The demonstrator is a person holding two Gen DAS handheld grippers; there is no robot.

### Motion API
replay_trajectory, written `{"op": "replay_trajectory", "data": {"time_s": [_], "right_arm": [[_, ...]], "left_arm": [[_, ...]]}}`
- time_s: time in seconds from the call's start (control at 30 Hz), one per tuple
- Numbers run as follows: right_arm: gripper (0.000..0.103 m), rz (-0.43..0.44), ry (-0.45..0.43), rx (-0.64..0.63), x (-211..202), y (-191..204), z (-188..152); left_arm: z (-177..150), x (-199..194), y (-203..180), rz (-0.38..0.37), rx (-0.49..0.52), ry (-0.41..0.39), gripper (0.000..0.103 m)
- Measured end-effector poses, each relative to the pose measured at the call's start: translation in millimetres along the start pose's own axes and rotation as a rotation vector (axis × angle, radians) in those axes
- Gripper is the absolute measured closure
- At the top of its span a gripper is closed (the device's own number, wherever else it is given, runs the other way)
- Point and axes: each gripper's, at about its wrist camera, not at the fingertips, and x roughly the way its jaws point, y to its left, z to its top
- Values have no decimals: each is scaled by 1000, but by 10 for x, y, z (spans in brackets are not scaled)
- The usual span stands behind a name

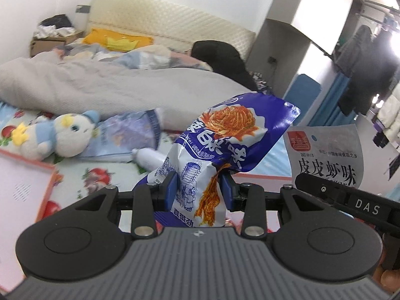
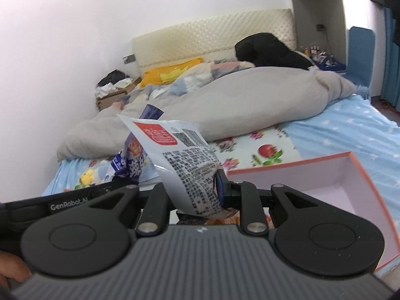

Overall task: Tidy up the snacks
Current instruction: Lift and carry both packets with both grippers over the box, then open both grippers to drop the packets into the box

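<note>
My left gripper (image 1: pixel 198 190) is shut on a purple and white snack packet (image 1: pixel 225 145) and holds it up above the bed. My right gripper (image 2: pixel 192 187) is shut on a grey-white snack packet with a red logo (image 2: pixel 180 160), held up just right of the left one; it also shows in the left wrist view (image 1: pixel 325 155). The purple packet shows at the left in the right wrist view (image 2: pixel 135 157). A pink open box (image 2: pixel 337 182) lies on the bed to the right of my right gripper.
A pink box lid (image 1: pixel 22 190) lies at the left. A plush toy (image 1: pixel 57 135), a white bottle (image 1: pixel 150 158) and a blue bag (image 1: pixel 125 135) lie on the flowered sheet. A grey duvet (image 2: pixel 225 105) and black clothing (image 2: pixel 270 50) lie behind.
</note>
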Motion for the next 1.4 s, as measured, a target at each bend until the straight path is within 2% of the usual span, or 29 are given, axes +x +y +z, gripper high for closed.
{"op": "replay_trajectory", "data": {"time_s": [0.3,0.47,0.63,0.83,1.1,1.3,1.4], "right_arm": [[80,-79,-20,45,-1,-574,150],[80,-123,26,78,131,-951,64],[80,-159,97,126,293,-1295,-161],[80,-176,190,175,529,-1585,-463],[80,-158,284,177,845,-1739,-689],[79,-152,318,170,923,-1792,-793],[79,-151,316,167,911,-1798,-795]], "left_arm": [[92,424,-640,-75,61,36,60],[-52,855,-922,-109,60,118,60],[-268,1258,-1133,-121,84,204,60],[-532,1675,-1222,-123,93,296,60],[-737,2050,-1249,-109,96,381,59],[-791,2121,-1244,-101,124,390,54],[-782,2094,-1206,-94,109,374,45]]}}
